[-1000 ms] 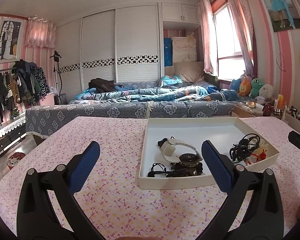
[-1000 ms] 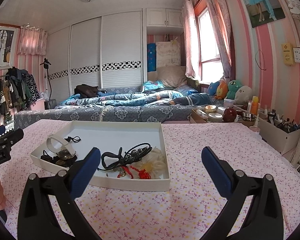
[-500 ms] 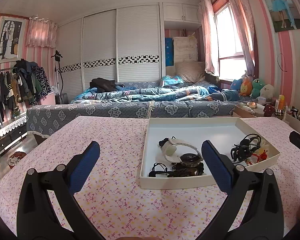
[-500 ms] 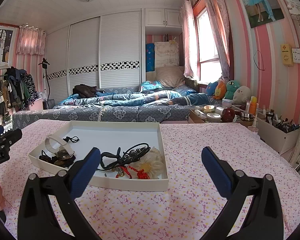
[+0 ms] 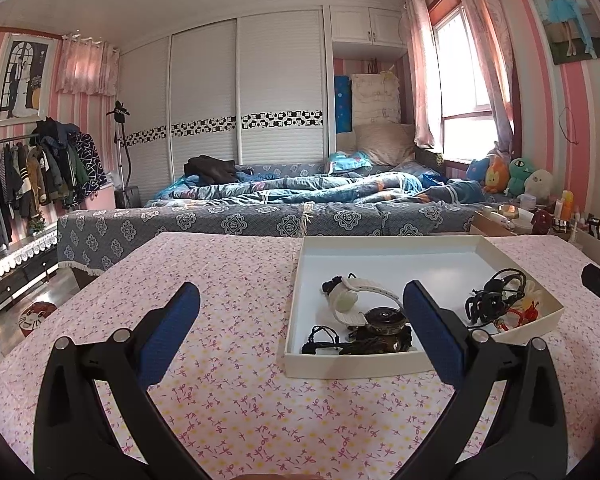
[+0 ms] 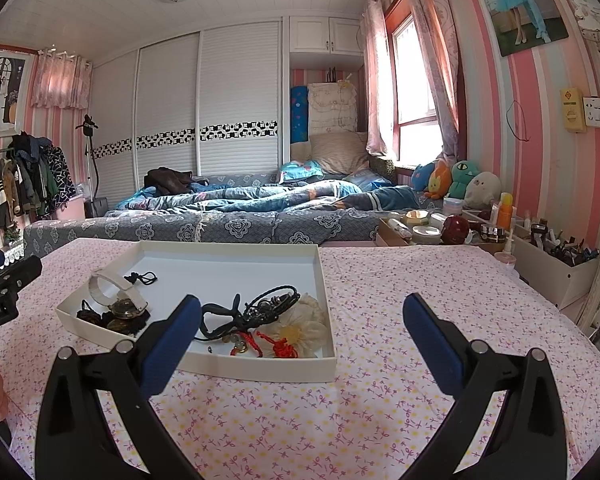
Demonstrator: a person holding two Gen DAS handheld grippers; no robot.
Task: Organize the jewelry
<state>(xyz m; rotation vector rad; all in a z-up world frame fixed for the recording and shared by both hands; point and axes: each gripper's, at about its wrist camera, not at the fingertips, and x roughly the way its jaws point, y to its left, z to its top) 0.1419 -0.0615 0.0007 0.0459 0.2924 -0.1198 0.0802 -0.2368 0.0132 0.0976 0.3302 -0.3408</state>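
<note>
Both grippers wide apart, nothing held; sorting not yet begun.

Left gripper (image 5: 300,312) & right gripper (image 6: 300,312) hover over the tablecloth (image 6: 420,320), short of the white tray (image 6: 324,300); watch (image 5: 376,312) & cords at tray's near-left corner, black bracelet (image 6: 268,304), red knot, flower at near-right; next prob. a reach in w/ narrow pinch on one piece.

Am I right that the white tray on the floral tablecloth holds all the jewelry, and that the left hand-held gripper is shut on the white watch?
Not quite: the left hand-held gripper is open and empty, as the left wrist view shows. The white watch lies in the white tray with the other jewelry.
</note>
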